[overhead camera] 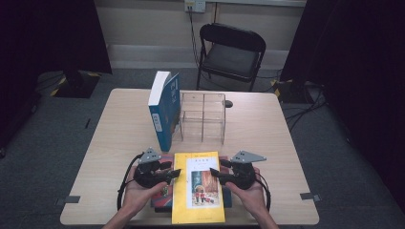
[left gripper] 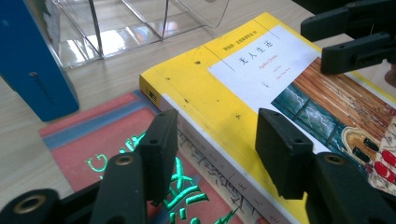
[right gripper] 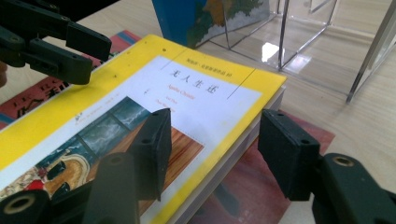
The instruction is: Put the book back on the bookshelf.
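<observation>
The left gripper (overhead camera: 173,173) and right gripper (overhead camera: 215,172) flanked the yellow paperback book (overhead camera: 199,187) at the table's (overhead camera: 267,138) near edge. Each straddled one long edge with jaws half-open, not yet pinching, apparently to lift it off the red book (left gripper: 88,140) beneath.

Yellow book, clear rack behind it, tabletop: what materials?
Yellow book: paper, with a smooth, slightly glossy card cover; the page block shows at its edge. Clear rack: looks like acrylic, possibly glass; see-through panels with bright glare. Table: pale wood-grain surface, probably laminate, matte.
</observation>
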The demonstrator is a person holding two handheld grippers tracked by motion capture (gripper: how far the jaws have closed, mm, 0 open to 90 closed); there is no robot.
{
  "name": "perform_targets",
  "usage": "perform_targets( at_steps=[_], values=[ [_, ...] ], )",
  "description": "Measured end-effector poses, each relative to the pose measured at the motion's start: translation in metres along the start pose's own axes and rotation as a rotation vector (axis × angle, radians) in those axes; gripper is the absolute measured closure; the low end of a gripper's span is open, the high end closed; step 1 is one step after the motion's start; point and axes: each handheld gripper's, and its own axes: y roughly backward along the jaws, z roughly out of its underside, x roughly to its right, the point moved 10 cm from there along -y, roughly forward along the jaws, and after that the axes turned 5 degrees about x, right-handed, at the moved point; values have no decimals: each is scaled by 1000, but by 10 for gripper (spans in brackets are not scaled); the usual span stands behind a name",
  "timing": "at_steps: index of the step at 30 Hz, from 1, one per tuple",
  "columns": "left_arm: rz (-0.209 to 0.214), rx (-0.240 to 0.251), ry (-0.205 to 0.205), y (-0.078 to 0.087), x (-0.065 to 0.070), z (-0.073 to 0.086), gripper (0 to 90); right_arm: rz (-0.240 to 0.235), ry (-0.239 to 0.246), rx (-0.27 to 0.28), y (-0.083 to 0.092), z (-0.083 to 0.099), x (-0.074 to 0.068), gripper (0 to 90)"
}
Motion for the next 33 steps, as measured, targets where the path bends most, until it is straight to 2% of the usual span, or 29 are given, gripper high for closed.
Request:
perform_targets(
  at_steps=[4,7,12,18,25,27,33],
  values=[
    [15,3,-4,-1,2,0,533,-1,-24,-1,-2,3,-2,462],
    [39,15,33,0,1,2,531,-6,-52,3,-4,4,-1,456],
    [32,23,21,0,2,2,534,-8,-90,6,-8,3,2,431],
    [32,19,18,0,1,3,534,8,-94,3,-8,3,1,439],
    [28,28,29,0,3,3,538,-3,-114,11,-8,4,2,436],
    [29,29,29,0,3,3,538,3,-148,4,-8,5,1,439],
    [30,32,34,0,3,3,538,13,-149,-1,-7,5,0,447]
  ],
)
